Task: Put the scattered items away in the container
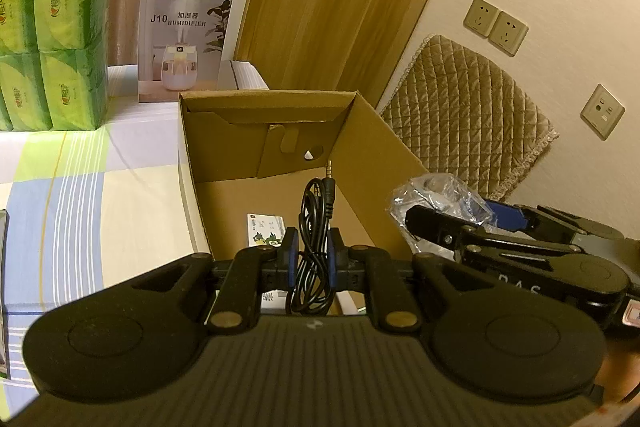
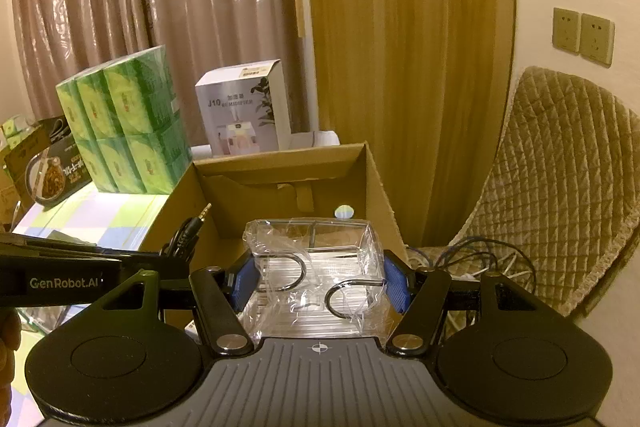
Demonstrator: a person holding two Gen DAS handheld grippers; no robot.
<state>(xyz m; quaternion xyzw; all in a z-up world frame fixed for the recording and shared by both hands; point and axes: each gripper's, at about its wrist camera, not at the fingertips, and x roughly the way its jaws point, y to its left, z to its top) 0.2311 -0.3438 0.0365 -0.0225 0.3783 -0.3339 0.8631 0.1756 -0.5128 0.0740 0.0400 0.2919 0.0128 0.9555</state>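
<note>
While both grippers hang over the open box (image 1: 362, 163), we hold one item in each. Our left gripper (image 1: 313, 259) is clenched on a coiled black cable (image 1: 314, 227), its blue pads (image 1: 291, 259) pinching the bundle at its waist, with the audio plug (image 1: 330, 183) poking up and forward above the box floor. Our right gripper (image 2: 320, 281) is clamped across a clear plastic packet (image 2: 316, 267), which holds two metal hooks (image 2: 292, 273) and sits just above the box's near edge, at its right side.

We judge the cable light and limp: the loops will sag and may spring loose once let go, so the middle of the coil is the right place to hold it, and it should be lowered close to the floor before release. The packet looks light too, but its film is slick and crinkly and its shell likely brittle; a grip across the flat sides seems sound, though squeezing harder could crack it or let it squirt out.

A small card (image 1: 266, 227) already lies on the box floor. Tissue packs (image 1: 52, 35) and a humidifier carton (image 1: 184, 39) stand behind on the table (image 1: 100, 187), apart from the box.
</note>
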